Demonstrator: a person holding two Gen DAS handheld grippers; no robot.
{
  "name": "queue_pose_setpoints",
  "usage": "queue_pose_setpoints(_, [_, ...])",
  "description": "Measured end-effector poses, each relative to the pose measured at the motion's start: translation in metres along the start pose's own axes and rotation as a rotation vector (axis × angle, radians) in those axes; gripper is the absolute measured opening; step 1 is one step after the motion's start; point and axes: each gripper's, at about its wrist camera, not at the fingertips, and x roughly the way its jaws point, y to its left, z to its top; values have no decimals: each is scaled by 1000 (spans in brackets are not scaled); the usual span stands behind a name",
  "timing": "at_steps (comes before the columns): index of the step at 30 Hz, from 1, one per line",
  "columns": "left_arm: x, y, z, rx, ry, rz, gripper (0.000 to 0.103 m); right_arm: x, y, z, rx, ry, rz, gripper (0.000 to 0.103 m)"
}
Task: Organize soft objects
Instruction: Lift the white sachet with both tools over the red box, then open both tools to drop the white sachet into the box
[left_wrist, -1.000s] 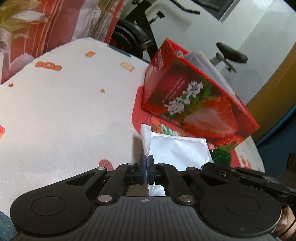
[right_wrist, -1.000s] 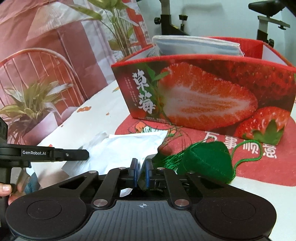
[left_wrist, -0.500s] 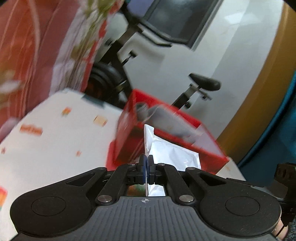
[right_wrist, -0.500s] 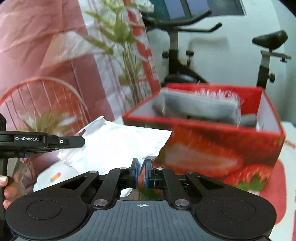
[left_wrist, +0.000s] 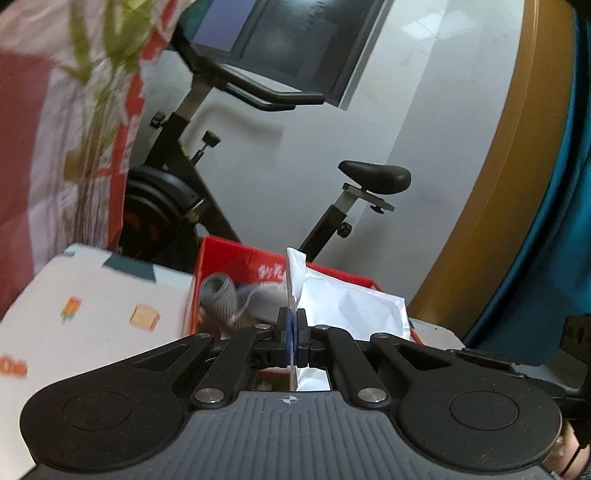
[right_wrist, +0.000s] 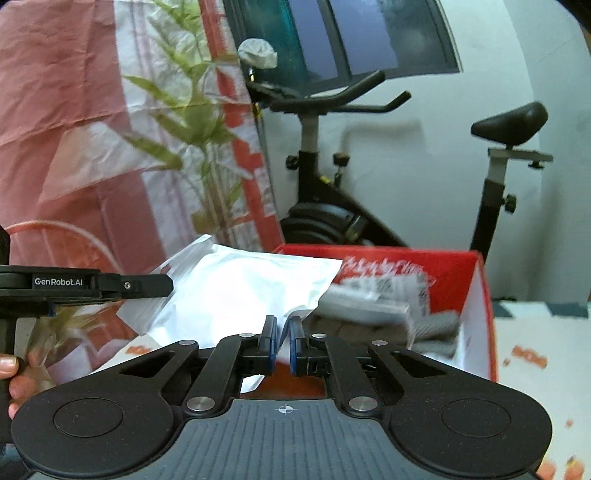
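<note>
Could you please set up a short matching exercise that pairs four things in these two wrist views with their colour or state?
Things:
1. flat crinkled plastic pouch
2. open cardboard box with strawberry print
3. padded saddle of the exercise bike
4. rolled knitted cloth inside the box

Colour or state:
A. grey
B. black
C. white, pinched at its edges by both grippers
D. red

Pairs: 1-C, 2-D, 3-B, 4-A

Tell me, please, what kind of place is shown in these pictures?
Probably a room in a home, used partly for exercise. A black exercise bike stands by the white wall, a plant-printed red and white curtain hangs beside it, and a red strawberry-printed cardboard box sits on a patterned white tablecloth.
</note>
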Motion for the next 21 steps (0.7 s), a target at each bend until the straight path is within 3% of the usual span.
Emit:
queue_pose_setpoints(6, [39, -12, 30, 88, 10, 33, 2, 34, -21, 27, 3, 9, -57, 6])
queue_pose_setpoints(11, [83, -7, 37, 77, 101, 88, 2, 79, -50, 38, 165, 94, -89, 6])
queue_pose_setpoints(15, [110, -5, 23, 117, 237, 120, 2, 118, -63, 26, 210, 267, -138, 6])
queue_pose_setpoints(18, [118, 2, 13, 116, 315, 100, 3, 139, -69, 11, 243, 388, -148, 6])
queue_pose_setpoints(21, [123, 7, 10, 114, 362, 88, 3, 149, -72, 3, 239, 441, -151, 6])
